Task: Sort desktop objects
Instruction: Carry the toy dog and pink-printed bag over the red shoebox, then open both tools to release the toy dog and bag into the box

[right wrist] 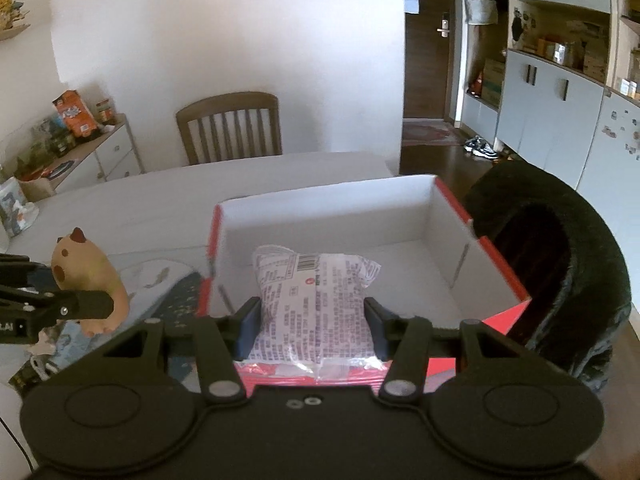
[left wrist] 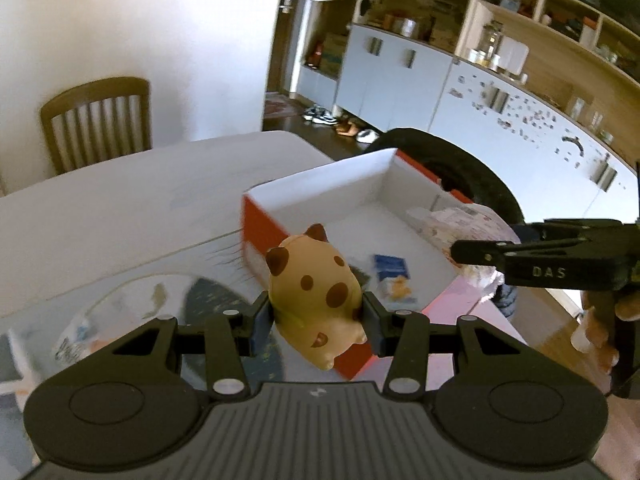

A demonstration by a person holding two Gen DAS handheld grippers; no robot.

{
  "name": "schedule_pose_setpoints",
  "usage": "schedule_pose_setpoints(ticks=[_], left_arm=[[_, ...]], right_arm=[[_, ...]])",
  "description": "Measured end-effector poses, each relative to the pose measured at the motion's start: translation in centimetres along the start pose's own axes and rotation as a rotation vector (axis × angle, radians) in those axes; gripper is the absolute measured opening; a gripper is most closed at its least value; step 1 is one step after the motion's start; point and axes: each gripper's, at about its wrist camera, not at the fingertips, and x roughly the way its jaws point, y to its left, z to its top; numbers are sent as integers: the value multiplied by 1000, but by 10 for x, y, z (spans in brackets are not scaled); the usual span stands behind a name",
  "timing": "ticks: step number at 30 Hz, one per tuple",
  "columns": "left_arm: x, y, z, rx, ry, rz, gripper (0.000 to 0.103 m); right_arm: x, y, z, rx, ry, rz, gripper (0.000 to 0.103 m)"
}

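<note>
My left gripper [left wrist: 318, 318] is shut on a tan cat toy [left wrist: 316, 292] with brown spots and holds it above the near left corner of a red box with white inside [left wrist: 328, 192]. The toy also shows in the right wrist view [right wrist: 86, 270]. My right gripper [right wrist: 312, 322] is shut on a white printed snack packet [right wrist: 316, 296] and holds it over the box [right wrist: 500, 276] near its front edge. In the left wrist view the right gripper [left wrist: 460, 250] reaches in from the right with the packet [left wrist: 460, 220]. A small blue packet [left wrist: 390, 266] lies inside the box.
The box stands on a white table [left wrist: 120, 208] at its right side. A patterned mat [left wrist: 216, 300] and a plastic wrapper [left wrist: 80, 332] lie left of the box. A black furry chair back [right wrist: 560, 264] is right of the box. A wooden chair [right wrist: 230, 128] stands behind the table.
</note>
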Motion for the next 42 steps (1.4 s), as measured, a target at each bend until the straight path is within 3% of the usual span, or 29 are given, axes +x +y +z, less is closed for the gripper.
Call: schedule_pose_setpoints(ticks=[12, 21, 31, 42], left_arm=[[48, -53, 35, 114, 74, -39, 46], [93, -66, 54, 150, 188, -39, 46], [142, -71, 70, 253, 275, 41, 46], [188, -63, 69, 293, 392, 104, 46]], right_arm=[[12, -38, 12, -19, 3, -19, 53], [36, -58, 19, -30, 19, -26, 53], [68, -69, 21, -41, 47, -5, 53], [113, -76, 20, -55, 136, -4, 53]])
